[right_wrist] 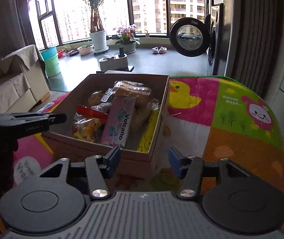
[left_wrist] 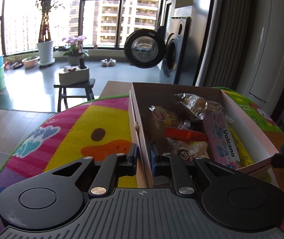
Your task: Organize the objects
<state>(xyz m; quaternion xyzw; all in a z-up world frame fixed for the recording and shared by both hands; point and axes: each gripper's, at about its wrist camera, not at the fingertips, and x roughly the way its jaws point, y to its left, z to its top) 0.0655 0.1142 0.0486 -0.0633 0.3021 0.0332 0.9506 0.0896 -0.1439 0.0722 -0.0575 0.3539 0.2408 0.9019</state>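
Observation:
An open cardboard box (left_wrist: 247, 119) full of snack packets sits on a colourful play mat (left_wrist: 78, 131). Inside lie a pink "Volcano" carton (left_wrist: 224, 143), wrapped bread (left_wrist: 197, 103) and a red packet (left_wrist: 185, 134). My left gripper (left_wrist: 143, 156) straddles the box's left wall, one finger outside and one inside, shut on that wall. In the right wrist view the box (right_wrist: 82, 147) is just ahead, and my right gripper (right_wrist: 144, 157) is open around its near right corner without touching it. The left gripper (right_wrist: 58, 118) shows at the box's left rim. The Volcano carton (right_wrist: 120, 119) leans on the packets.
The mat (right_wrist: 231, 119) covers a table whose rounded edge falls away right and left. Beyond are a dark stool (left_wrist: 74, 91) with a tissue holder, a washing machine with an open door (left_wrist: 145, 48), plant pots (right_wrist: 98, 37), a covered sofa (right_wrist: 12, 79) and a teal bucket (right_wrist: 51, 59).

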